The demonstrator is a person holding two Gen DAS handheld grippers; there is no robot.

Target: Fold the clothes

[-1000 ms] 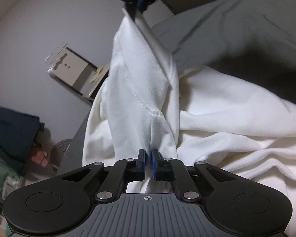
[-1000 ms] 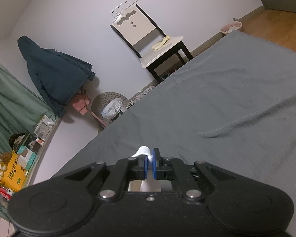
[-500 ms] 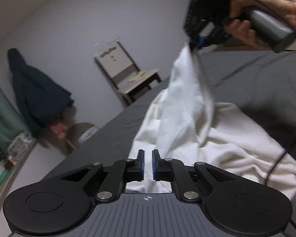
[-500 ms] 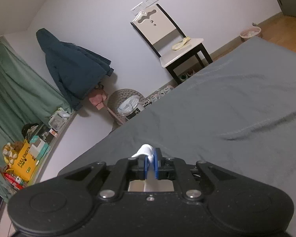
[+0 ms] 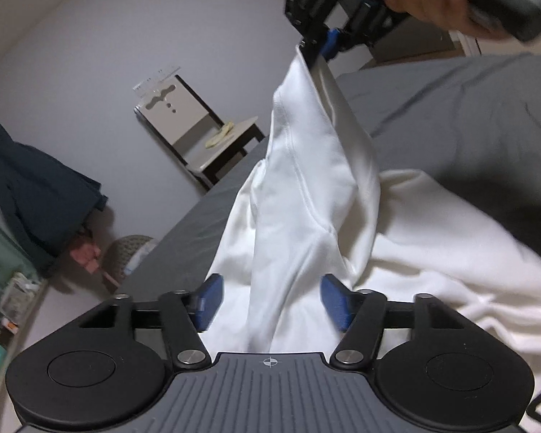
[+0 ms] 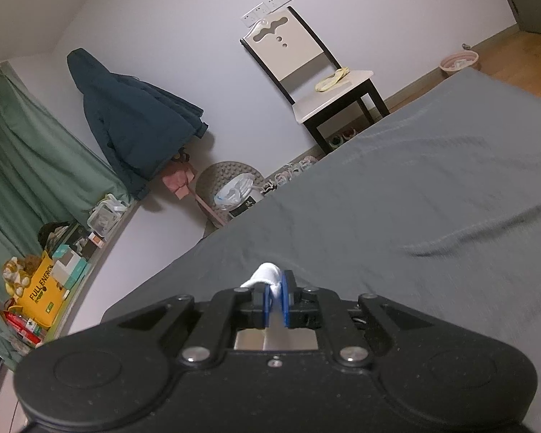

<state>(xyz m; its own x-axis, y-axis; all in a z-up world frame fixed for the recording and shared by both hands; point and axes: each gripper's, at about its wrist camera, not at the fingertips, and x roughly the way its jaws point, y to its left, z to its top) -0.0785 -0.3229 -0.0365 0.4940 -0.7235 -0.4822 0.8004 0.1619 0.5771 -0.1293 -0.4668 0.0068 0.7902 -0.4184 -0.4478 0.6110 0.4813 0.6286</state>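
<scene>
A white garment (image 5: 306,195) lies bunched on the grey bed (image 5: 469,115) and rises in a taut strip up to my right gripper (image 5: 319,48), which is shut on its top corner at the upper right of the left wrist view. My left gripper (image 5: 270,301) is open, its blue pads wide apart on either side of the hanging cloth. In the right wrist view the right gripper (image 6: 277,297) pinches a small white tuft of the garment (image 6: 267,276) above the bed (image 6: 414,223).
A white chair with dark legs (image 6: 313,72) stands by the wall beyond the bed. A dark blue coat (image 6: 133,119) hangs on the wall, with a round basket (image 6: 231,187) below. Green curtains and a cluttered shelf (image 6: 47,270) are at the left.
My left gripper has opened from shut to wide open, letting go of the cloth. The right gripper keeps its hold and still holds the garment's corner raised.
</scene>
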